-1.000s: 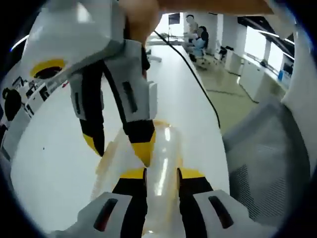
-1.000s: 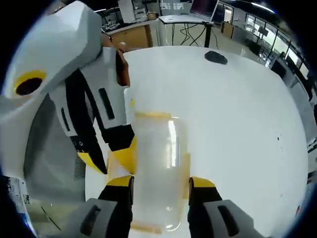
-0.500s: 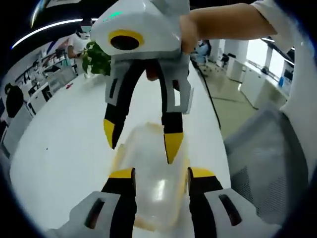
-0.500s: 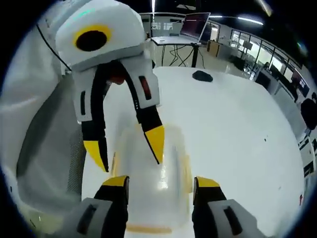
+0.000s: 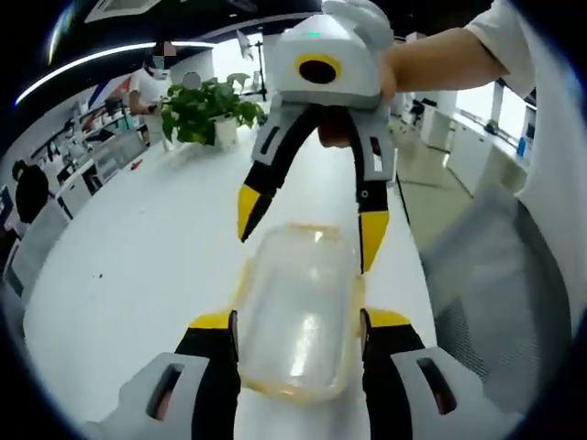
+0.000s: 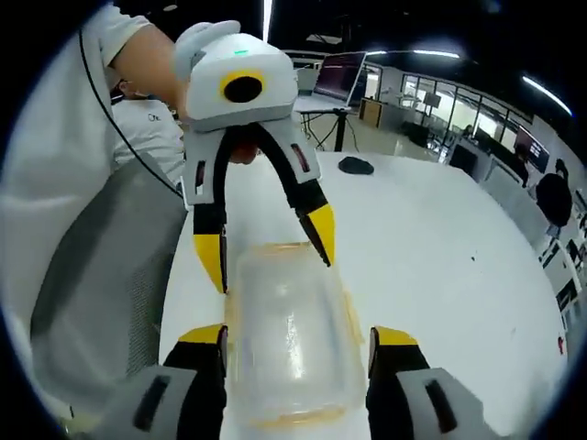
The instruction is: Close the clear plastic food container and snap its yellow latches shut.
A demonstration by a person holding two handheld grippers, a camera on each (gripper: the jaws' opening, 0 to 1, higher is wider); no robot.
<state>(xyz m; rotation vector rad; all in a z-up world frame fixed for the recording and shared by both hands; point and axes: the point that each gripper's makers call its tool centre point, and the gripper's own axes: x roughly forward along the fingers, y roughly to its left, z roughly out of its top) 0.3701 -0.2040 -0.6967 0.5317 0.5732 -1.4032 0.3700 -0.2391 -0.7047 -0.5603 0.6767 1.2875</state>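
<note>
A long white tabletop runs through an open office. A potted plant stands at its far end, a grey mesh chair beside it. Bright windows line one wall; ceiling strip lights glow over distant desks.

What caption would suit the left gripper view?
Two open grippers, left and right, flank a clear food container on a white table.
</note>
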